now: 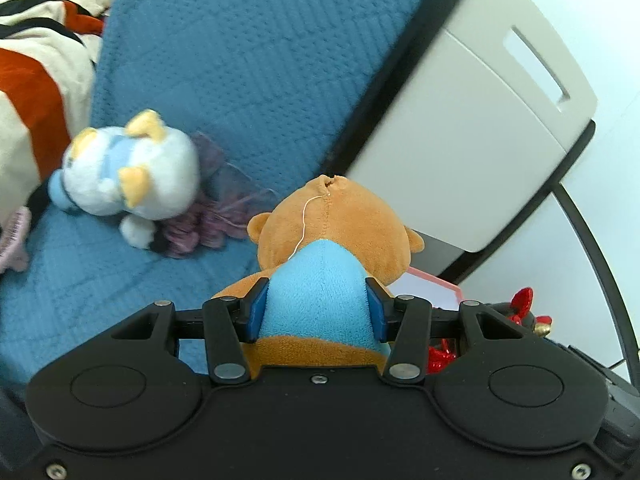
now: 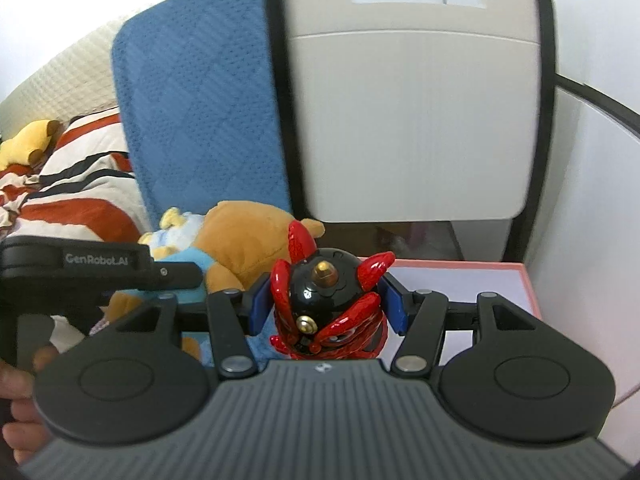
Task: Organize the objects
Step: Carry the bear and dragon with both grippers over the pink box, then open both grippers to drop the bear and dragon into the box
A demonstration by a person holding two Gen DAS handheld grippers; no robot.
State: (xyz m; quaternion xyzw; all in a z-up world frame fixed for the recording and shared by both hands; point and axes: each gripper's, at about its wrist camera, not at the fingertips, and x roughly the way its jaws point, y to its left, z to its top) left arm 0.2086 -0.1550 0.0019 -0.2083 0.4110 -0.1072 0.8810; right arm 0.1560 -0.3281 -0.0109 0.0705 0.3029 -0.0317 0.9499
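Note:
My left gripper (image 1: 318, 306) is shut on an orange plush bear (image 1: 340, 220) in a light blue shirt, held above the blue blanket (image 1: 224, 60). The bear also shows in the right wrist view (image 2: 240, 236). My right gripper (image 2: 326, 306) is shut on a glossy red and black figurine (image 2: 326, 300), held over a pink-rimmed box (image 2: 480, 280). The figurine peeks in at the right of the left wrist view (image 1: 520, 304). A white and blue plush toy (image 1: 128, 168) lies on the blanket to the left.
A beige and black appliance (image 2: 412, 112) stands behind the box. A purple mesh pouch (image 1: 216, 208) lies under the white plush. A striped orange and cream quilt (image 1: 36, 80) is at the left, with a yellow plush (image 2: 28, 140) on it.

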